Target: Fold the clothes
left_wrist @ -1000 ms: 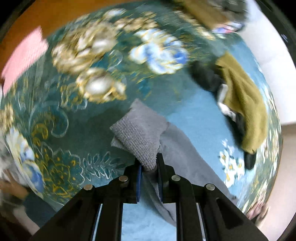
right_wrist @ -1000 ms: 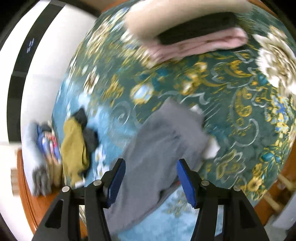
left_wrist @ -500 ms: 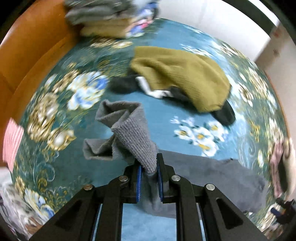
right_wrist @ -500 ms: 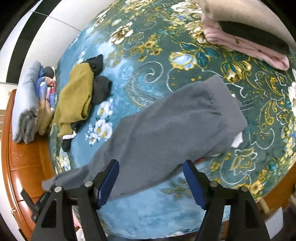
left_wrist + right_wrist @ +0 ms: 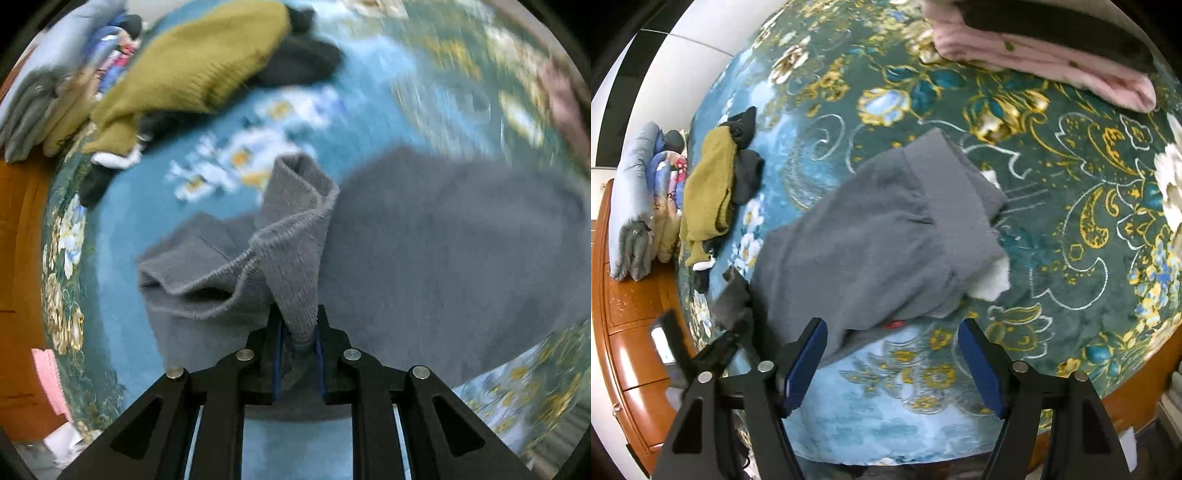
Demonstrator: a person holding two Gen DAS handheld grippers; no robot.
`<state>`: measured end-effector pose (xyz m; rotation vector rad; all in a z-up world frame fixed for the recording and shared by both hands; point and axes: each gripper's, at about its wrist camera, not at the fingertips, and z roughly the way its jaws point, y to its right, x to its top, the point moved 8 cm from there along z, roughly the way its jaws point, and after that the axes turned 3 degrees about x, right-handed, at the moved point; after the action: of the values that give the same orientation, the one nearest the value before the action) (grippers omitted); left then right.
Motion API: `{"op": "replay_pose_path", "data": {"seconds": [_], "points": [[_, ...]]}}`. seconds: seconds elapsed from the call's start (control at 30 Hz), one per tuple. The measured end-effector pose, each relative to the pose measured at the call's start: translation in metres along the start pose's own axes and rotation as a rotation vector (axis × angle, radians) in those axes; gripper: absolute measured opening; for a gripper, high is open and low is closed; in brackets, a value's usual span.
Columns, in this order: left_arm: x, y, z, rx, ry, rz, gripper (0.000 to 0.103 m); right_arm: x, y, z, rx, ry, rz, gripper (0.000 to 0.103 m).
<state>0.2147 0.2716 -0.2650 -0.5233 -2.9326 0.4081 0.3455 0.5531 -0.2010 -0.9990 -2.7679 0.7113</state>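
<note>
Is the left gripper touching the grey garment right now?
Touching. In the left wrist view, the left gripper has a ribbed fold of the grey garment pinched between its blue pads, though its jaws have just been opening slightly.

Your left wrist view is smeared with motion blur: the teal floral blanket (image 5: pixel 424 81) pattern and far end of the grey knit garment (image 5: pixel 461 240) can't be read. The garment's cuff vanishes between the left gripper (image 5: pixel 298 363) pads. In your right view, the folded pink cloth (image 5: pixel 1052 62) and the dark item on it are cut by the top edge.
</note>
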Motion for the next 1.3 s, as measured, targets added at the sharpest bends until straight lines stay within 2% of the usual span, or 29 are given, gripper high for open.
{"op": "replay_pose_path", "data": {"seconds": [0.03,0.17,0.33,0.43,0.47,0.5,0.57,0.73,0.8,0.87,0.97,1.13,1.3], "points": [[-0.003,0.005,0.005,0.007,-0.021,0.004,0.02,0.001,0.005,0.002,0.002,-0.008,-0.001,0.077],[0.0,0.023,0.003,-0.006,-0.035,0.014,0.038,0.005,0.018,0.007,0.017,-0.029,-0.003,0.077],[0.008,0.033,-0.024,-0.076,-0.022,0.022,0.039,0.016,0.019,0.005,0.028,-0.025,-0.021,0.077],[0.0,0.009,-0.047,-0.183,-0.015,-0.101,0.043,0.024,-0.002,0.004,0.037,-0.022,-0.102,0.077],[-0.003,0.0,-0.051,-0.198,-0.007,-0.141,0.051,0.025,-0.013,0.007,0.046,-0.029,-0.138,0.077],[-0.008,-0.013,-0.056,-0.2,0.003,-0.187,0.055,0.025,-0.026,0.01,0.057,-0.039,-0.176,0.077],[-0.019,-0.047,-0.06,-0.188,0.009,-0.29,0.056,0.021,-0.059,0.024,0.094,-0.075,-0.258,0.077],[-0.06,-0.125,-0.033,-0.113,-0.091,-0.52,0.056,-0.013,-0.145,0.073,0.164,-0.196,-0.462,0.077],[-0.073,-0.143,-0.02,-0.14,-0.12,-0.602,0.056,-0.032,-0.18,0.096,0.169,-0.238,-0.556,0.077],[-0.078,-0.151,-0.011,-0.18,-0.135,-0.654,0.056,-0.043,-0.205,0.115,0.14,-0.238,-0.631,0.077],[-0.074,-0.152,0.001,-0.239,-0.144,-0.66,0.056,-0.051,-0.236,0.138,0.116,-0.234,-0.689,0.077],[-0.066,-0.148,0.02,-0.288,-0.166,-0.597,0.056,-0.063,-0.279,0.17,0.075,-0.24,-0.828,0.077],[-0.065,-0.151,0.032,-0.317,-0.183,-0.565,0.056,-0.072,-0.297,0.207,-0.054,-0.258,-0.973,0.076]]}}
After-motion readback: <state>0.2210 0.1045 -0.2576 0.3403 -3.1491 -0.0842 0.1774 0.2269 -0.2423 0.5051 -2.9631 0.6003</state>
